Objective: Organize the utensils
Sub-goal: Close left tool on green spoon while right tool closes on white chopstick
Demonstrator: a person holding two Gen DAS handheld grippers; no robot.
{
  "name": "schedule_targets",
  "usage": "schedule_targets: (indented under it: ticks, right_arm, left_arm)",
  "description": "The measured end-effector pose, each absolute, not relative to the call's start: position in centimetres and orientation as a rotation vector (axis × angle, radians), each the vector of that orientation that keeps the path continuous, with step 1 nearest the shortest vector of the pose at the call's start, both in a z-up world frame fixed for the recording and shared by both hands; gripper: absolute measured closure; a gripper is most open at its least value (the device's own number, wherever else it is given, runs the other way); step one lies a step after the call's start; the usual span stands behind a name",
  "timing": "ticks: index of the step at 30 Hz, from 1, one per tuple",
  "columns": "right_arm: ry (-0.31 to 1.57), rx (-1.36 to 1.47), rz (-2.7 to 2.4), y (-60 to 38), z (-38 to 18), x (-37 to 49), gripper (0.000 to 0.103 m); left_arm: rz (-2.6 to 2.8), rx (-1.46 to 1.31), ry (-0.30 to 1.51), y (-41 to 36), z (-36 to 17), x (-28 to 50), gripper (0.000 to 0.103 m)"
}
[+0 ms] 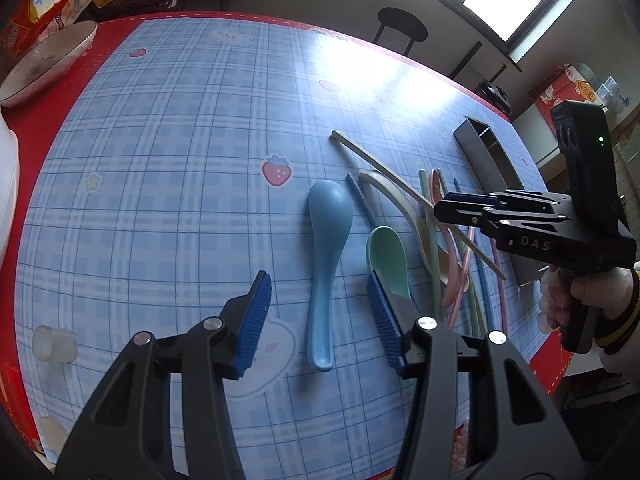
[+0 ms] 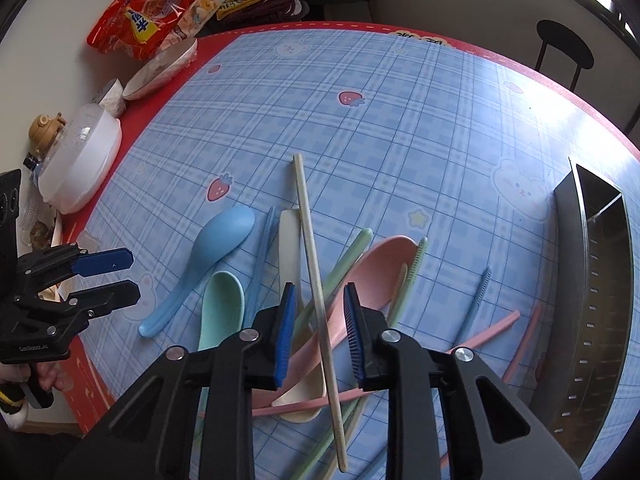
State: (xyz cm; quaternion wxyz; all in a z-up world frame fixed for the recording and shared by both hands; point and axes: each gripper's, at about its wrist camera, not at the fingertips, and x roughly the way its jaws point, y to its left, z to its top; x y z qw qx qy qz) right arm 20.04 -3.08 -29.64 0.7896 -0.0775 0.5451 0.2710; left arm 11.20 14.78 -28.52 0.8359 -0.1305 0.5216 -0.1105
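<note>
Left gripper (image 1: 320, 312) over table (image 1: 160, 140), jaws part-open, pads (image 1: 256, 320) either side of blue spoon (image 1: 326, 248), not touching it. Blue spoon flat on plaid mat, mint spoon (image 1: 388, 256) just beside, partly under 1 pad. Right gripper (image 2: 320, 328) w/ jaws narrow, cream chopstick (image 2: 316, 280) between pads (image 2: 285, 332); contact can't tell. Below: pink spoon (image 2: 376, 268), cream spoon (image 2: 289, 248), green, pink & blue chopsticks in loose pile. Metal utensil holder (image 2: 596, 300) lying at mat's edge, apart from pile.
</note>
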Motion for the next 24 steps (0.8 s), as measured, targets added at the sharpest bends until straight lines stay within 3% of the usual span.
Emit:
schedule_targets:
  ticks: [8,11,24]
  right_arm:
    - [1.165,-0.274,0.6,-2.3,-30.2,19.6,0.088]
    - [1.159,-0.307,0.603,-2.1,-30.1,19.5,0.097]
    - [1.073,-0.037,0.578,-5.6,-26.8,17.8,0.097]
  left_arm:
    - [-0.25,-0.291,1.111,14.1,-28.9,11.4,0.065]
    - [-0.271,-0.295,1.112,13.6,-29.0,11.5,0.068]
    - [-0.288,-0.277,1.143,13.2,-30.0,11.5,0.078]
